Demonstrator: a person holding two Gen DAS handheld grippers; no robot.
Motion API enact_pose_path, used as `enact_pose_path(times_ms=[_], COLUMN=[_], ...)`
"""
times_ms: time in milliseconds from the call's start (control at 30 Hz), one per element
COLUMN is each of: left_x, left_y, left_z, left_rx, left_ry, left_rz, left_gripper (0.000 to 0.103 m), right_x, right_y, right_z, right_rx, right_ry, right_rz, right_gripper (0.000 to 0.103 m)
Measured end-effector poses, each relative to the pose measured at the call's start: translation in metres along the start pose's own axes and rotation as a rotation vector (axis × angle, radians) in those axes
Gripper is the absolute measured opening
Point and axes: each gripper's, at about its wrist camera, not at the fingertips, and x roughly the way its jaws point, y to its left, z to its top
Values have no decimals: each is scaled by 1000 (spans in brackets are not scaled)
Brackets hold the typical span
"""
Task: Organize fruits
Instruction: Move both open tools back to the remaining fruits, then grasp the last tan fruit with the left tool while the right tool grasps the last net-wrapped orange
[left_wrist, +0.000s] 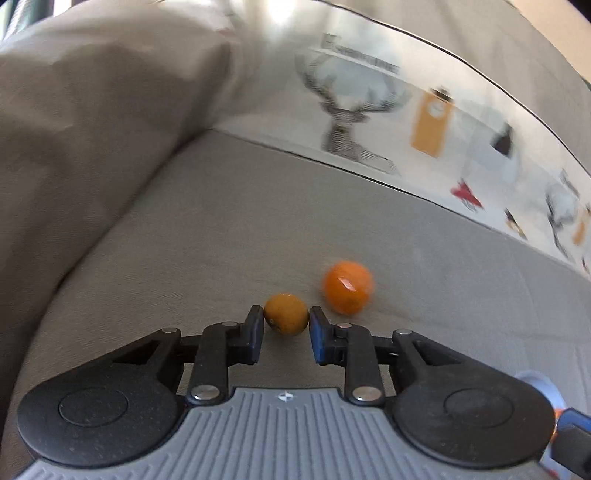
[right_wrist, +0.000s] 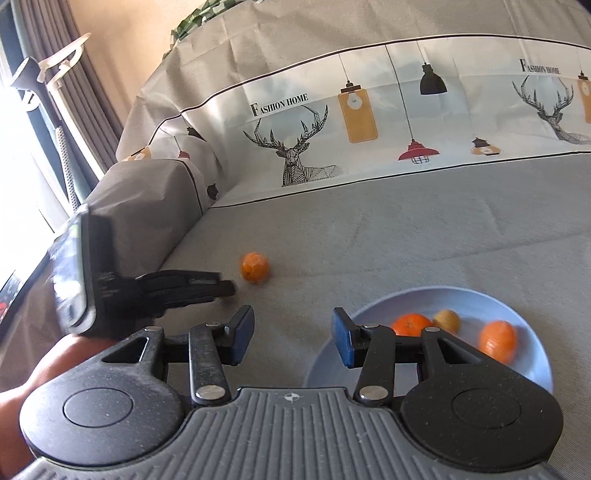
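In the left wrist view, my left gripper (left_wrist: 286, 315) is shut on a small yellow-orange fruit (left_wrist: 286, 314), held between the fingertips above the grey sofa seat. A brighter orange tangerine (left_wrist: 348, 287) lies on the seat just beyond and to the right. In the right wrist view, my right gripper (right_wrist: 291, 321) is open and empty, just left of a light blue plate (right_wrist: 517, 306) that holds two tangerines (right_wrist: 412, 324) and a small yellow fruit (right_wrist: 447, 320). The left gripper (right_wrist: 221, 286) shows at the left, near the loose tangerine (right_wrist: 254, 267).
The grey sofa seat (right_wrist: 406, 229) spreads ahead, backed by a printed cover with deer and lamps (right_wrist: 295, 155). A grey armrest cushion (right_wrist: 147, 206) rises at the left. Curtains and a window are at the far left.
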Motion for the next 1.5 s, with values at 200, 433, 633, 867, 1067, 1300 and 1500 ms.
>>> enact_pose_path(times_ms=[200, 433, 633, 867, 1067, 1300, 1500], left_x=[0, -1, 1, 1, -1, -14, -42], left_y=[16, 27, 32, 32, 31, 32, 18], left_z=[2, 5, 8, 9, 9, 8, 0], left_rx=[-101, -173, -202, -201, -199, -183, -106], left_ry=[20, 16, 20, 24, 25, 19, -11], left_rz=[31, 34, 42, 49, 65, 45, -5], left_gripper=[29, 29, 29, 29, 29, 29, 29], right_x=[49, 117, 165, 192, 193, 145, 68], right_y=[20, 40, 49, 50, 55, 55, 38], right_z=[22, 38, 40, 42, 40, 52, 59], right_rx=[-27, -83, -110, -113, -152, -180, -144], right_ry=[1, 27, 86, 129, 127, 50, -16], right_rz=[14, 21, 37, 45, 41, 40, 14], right_gripper=[48, 48, 51, 50, 39, 39, 39])
